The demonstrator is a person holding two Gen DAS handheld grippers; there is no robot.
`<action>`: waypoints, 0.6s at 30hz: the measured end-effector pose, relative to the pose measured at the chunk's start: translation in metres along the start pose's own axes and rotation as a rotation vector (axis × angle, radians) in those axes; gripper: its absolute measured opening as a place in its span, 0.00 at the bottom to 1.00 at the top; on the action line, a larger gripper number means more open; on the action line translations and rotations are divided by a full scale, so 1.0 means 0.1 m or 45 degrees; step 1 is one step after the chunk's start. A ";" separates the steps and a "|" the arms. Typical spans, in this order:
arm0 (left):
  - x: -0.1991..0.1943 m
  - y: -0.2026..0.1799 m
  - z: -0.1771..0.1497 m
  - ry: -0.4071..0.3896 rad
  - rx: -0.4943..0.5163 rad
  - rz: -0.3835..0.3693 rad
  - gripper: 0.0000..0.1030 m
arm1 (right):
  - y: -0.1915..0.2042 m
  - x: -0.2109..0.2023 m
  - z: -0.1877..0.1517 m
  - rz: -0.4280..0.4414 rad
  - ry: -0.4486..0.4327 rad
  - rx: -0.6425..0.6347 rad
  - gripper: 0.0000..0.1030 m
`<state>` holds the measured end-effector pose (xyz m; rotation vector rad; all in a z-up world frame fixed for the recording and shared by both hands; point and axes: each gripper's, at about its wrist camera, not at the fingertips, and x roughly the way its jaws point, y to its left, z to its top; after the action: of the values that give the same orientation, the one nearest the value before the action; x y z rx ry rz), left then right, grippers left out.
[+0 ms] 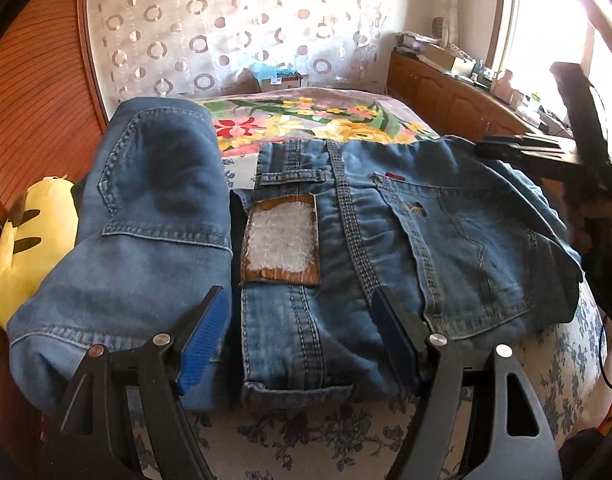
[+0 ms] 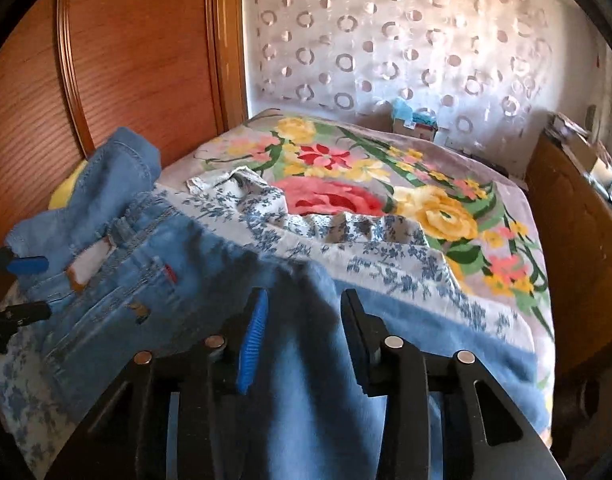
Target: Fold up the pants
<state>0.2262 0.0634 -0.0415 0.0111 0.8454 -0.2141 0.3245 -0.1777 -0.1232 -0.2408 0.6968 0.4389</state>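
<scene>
We have the jeans [image 1: 385,240] lying across the near end of the bed [image 2: 405,272], seat side up, so the waist and back pockets face us and the seams can serve as fold lines. Our left gripper [image 1: 306,312] hovers low over the waistband end with its jaws standing wide and nothing between the pads — the denim lies under them, not pinched. We judge it is placed there to steady or take that edge next. One part of the jeans stands folded up on the left, next to a yellow plush toy [image 1: 30,248].

Our right gripper [image 2: 302,320] sits over the other end, its jaws partly open with blue cloth running between and beneath them; the pads do not appear to press on it, though the blur leaves some doubt.

The denim is mid-blue and faded, with a worn leather waist patch [image 1: 280,240], a small red tab and a tear on one back pocket.
</scene>
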 end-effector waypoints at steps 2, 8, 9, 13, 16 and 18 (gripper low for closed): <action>-0.02 0.00 0.00 -0.004 -0.004 0.000 0.73 | 0.05 -0.05 -0.10 0.003 -0.002 0.007 0.40; -0.06 -0.04 -0.05 -0.020 0.006 -0.004 0.73 | 0.15 -0.35 -0.38 0.037 -0.009 0.048 0.41; -0.06 -0.05 -0.06 -0.021 0.010 -0.003 0.73 | 0.18 -0.42 -0.41 0.041 -0.008 0.054 0.41; -0.07 -0.06 -0.11 -0.020 0.022 0.010 0.73 | 0.21 -0.63 -0.60 0.054 0.005 0.087 0.41; -0.07 -0.03 -0.15 -0.017 0.023 0.026 0.73 | 0.24 -0.75 -0.72 0.058 0.021 0.110 0.41; -0.06 0.00 -0.17 -0.014 0.014 0.034 0.70 | 0.26 -0.82 -0.78 0.056 0.029 0.123 0.41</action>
<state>0.2098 0.0664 -0.0479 0.0312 0.8330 -0.1936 0.2124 -0.2075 -0.1292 -0.1397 0.7448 0.4433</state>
